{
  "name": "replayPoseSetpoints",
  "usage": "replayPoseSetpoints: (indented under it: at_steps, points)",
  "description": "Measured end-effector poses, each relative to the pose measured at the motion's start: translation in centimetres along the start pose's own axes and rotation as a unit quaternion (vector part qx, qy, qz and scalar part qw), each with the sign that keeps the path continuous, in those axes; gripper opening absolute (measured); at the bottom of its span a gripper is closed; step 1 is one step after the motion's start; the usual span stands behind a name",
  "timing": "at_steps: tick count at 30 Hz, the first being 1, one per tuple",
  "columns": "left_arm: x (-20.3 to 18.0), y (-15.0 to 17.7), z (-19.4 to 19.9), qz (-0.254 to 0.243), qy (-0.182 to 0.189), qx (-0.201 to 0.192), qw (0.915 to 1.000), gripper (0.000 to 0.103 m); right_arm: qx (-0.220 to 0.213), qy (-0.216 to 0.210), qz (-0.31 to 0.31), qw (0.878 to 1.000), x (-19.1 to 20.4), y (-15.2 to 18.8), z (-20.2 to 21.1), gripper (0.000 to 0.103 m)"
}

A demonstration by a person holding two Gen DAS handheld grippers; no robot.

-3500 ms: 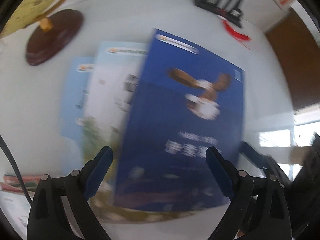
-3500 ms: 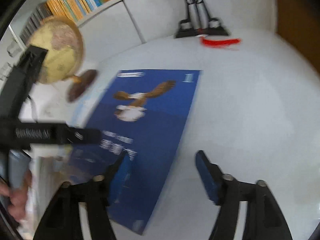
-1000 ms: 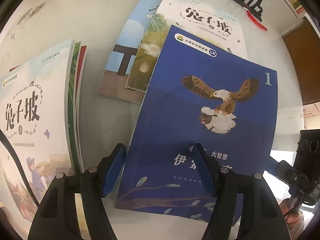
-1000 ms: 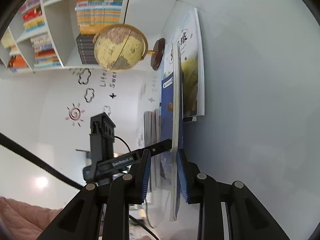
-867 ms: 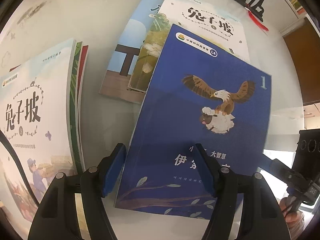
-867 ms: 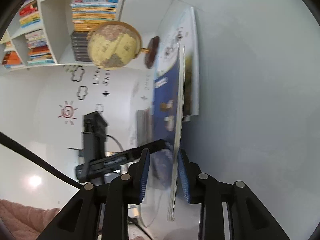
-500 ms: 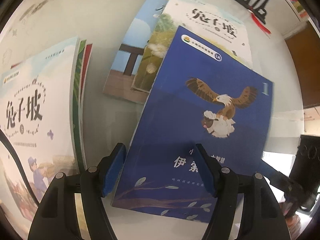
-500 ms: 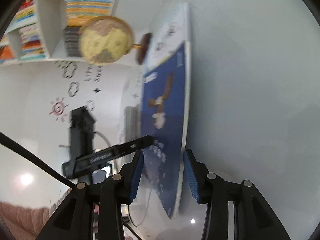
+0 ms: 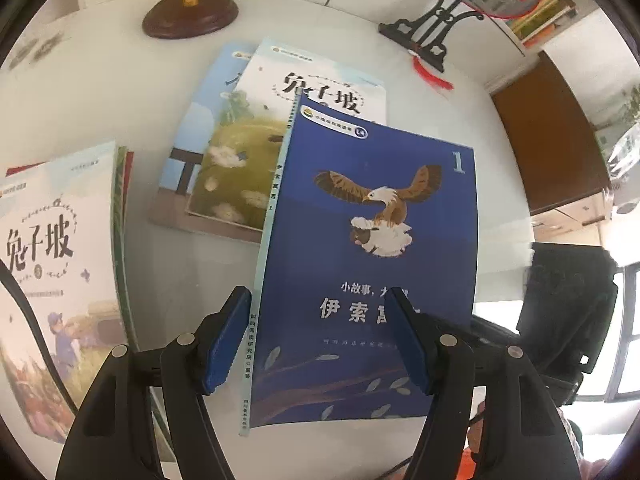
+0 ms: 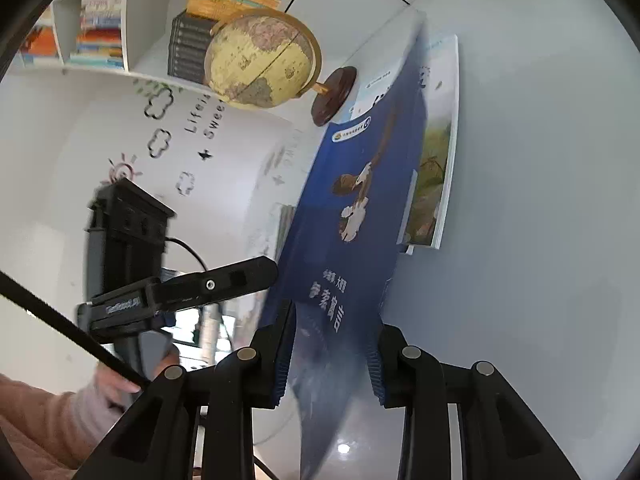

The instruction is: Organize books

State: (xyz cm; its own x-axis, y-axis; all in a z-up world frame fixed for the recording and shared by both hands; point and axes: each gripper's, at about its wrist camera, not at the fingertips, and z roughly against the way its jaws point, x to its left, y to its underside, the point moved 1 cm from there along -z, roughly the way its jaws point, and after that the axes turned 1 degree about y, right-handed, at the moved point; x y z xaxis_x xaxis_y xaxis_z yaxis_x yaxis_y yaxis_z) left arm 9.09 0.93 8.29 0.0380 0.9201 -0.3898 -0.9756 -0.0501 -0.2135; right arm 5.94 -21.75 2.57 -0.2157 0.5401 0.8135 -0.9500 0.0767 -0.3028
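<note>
A dark blue book (image 9: 372, 240) with an eagle on its cover hangs tilted above the white table (image 9: 168, 272), spine to the left. In the right wrist view the blue book (image 10: 352, 216) runs slantwise between the fingers of my right gripper (image 10: 330, 356). Its jaws are closing on the book's near corner, which carries the book. My left gripper (image 9: 318, 344) hovers open over the book's lower cover. One finger is left of the spine, the other over the title, and neither presses. The right tool's black housing (image 9: 560, 300) shows past the book's right edge.
A white-covered book (image 9: 288, 148) lies on a light blue one (image 9: 188, 152) behind the blue book. A second stack (image 9: 56, 260) sits at the left. A globe (image 10: 260, 60), its brown base (image 9: 190, 22) and a black ornament stand (image 9: 424, 36) occupy the table's far side.
The blue book has swung from edge-on to cover-facing between the right jaws, which widened and then narrowed. Both grippers rose; the left view tipped up, showing the globe base and stand.
</note>
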Motion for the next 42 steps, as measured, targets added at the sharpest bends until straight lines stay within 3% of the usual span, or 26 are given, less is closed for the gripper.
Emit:
replayPoseSetpoints:
  at_steps: [3,6,12,15,17,18,20,22,24,27,29,32,35,37,39,42]
  points:
    - [1.2,0.3,0.4,0.045,0.047,-0.005,0.9979,0.065,-0.02,0.041,0.005,0.999,0.3,-0.2,1.0,0.021]
    - [1.2,0.6,0.8,0.059,0.076,-0.014,0.9952,0.065,-0.037,0.038,0.017,0.998,0.9,-0.5,2.6,0.013]
    - [0.7,0.3,1.9,0.083,0.142,-0.04,0.9856,0.065,-0.053,0.042,0.028,0.997,2.5,-1.6,4.5,0.013]
    - [0.3,0.0,2.8,0.073,0.151,-0.05,0.9845,0.065,-0.053,0.051,0.049,0.996,3.8,-1.7,5.3,0.013]
    - [-0.2,-0.1,3.1,0.07,0.18,-0.046,0.9801,0.065,-0.054,0.033,0.061,0.996,5.0,-1.9,5.2,0.013]
    - [-0.5,-0.1,3.3,0.068,0.172,-0.05,0.9814,0.064,-0.054,0.027,0.072,0.996,6.0,-2.0,5.2,0.013]
    - [-1.0,-0.2,3.9,0.056,0.188,-0.063,0.9786,0.064,-0.05,0.045,0.109,0.992,8.0,-2.2,4.4,0.013]
    - [-1.4,-0.5,4.1,0.059,0.197,-0.062,0.9766,0.064,-0.034,0.033,0.115,0.992,8.8,-2.2,3.3,0.008]
    - [-1.6,-0.7,4.5,0.045,0.183,-0.071,0.9795,0.064,-0.029,0.031,0.106,0.993,9.2,-2.0,2.2,0.007]
    - [-0.2,-1.0,3.9,0.052,0.114,-0.073,0.9893,0.068,-0.025,0.07,0.101,0.992,9.0,-1.8,1.0,0.007]
    - [1.6,-1.1,2.2,0.067,0.059,-0.044,0.995,0.069,-0.014,0.108,0.067,0.992,7.4,-1.6,0.4,0.007]
    - [3.3,-1.0,-1.3,0.069,0.029,0.03,0.9968,0.071,-0.006,0.145,0.01,0.989,4.3,-0.6,0.7,0.008]
    - [3.3,-1.2,-4.0,0.035,-0.009,0.069,0.997,0.071,-0.017,0.14,-0.064,0.988,1.7,0.4,1.3,0.026]
    - [3.2,-1.3,-4.9,0.025,-0.019,0.074,0.9967,0.072,-0.027,0.155,-0.082,0.984,0.6,0.9,1.8,0.062]
    - [3.2,-1.5,-5.7,0.031,-0.012,0.078,0.9964,0.082,-0.034,0.156,-0.089,0.983,0.1,0.9,1.9,0.063]
    - [2.9,-1.9,-6.2,0.02,-0.031,0.07,0.9969,0.084,-0.033,0.151,-0.102,0.983,-0.7,0.9,2.0,0.064]
